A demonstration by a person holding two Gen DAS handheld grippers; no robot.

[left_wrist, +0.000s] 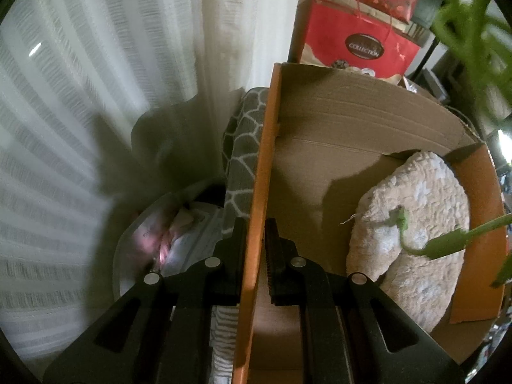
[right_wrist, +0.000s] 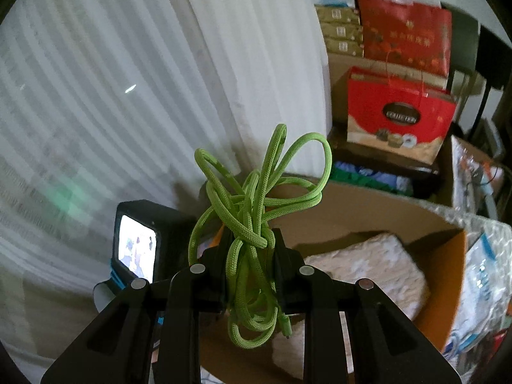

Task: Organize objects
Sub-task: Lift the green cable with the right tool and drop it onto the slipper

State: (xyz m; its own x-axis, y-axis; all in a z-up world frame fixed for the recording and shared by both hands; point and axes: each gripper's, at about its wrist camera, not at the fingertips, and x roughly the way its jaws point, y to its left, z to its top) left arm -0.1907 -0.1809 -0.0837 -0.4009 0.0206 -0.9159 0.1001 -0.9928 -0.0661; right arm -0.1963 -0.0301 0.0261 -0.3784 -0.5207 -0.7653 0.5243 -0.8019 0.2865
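My left gripper [left_wrist: 256, 240] is shut on the orange flap [left_wrist: 260, 192] of a cardboard box [left_wrist: 336, 134], one finger on each side of it. Inside the box lies a fluffy white cushion [left_wrist: 412, 243]. My right gripper [right_wrist: 248, 243] is shut on a tangled green cable [right_wrist: 252, 198] and holds it above the box [right_wrist: 352, 217], over the cushion [right_wrist: 368, 265]. Blurred loops of the green cable [left_wrist: 448, 243] hang at the right of the left wrist view. The left gripper's camera unit [right_wrist: 137, 246] shows at the left of the right wrist view.
White curtains [left_wrist: 96, 80] fill the left. A grey patterned cloth [left_wrist: 243, 147] and a plastic bag [left_wrist: 179, 240] lie beside the box. Red gift bags [right_wrist: 400, 112] and stacked boxes [right_wrist: 339, 28] stand behind it. Bubble wrap packaging [right_wrist: 483, 272] lies to the right.
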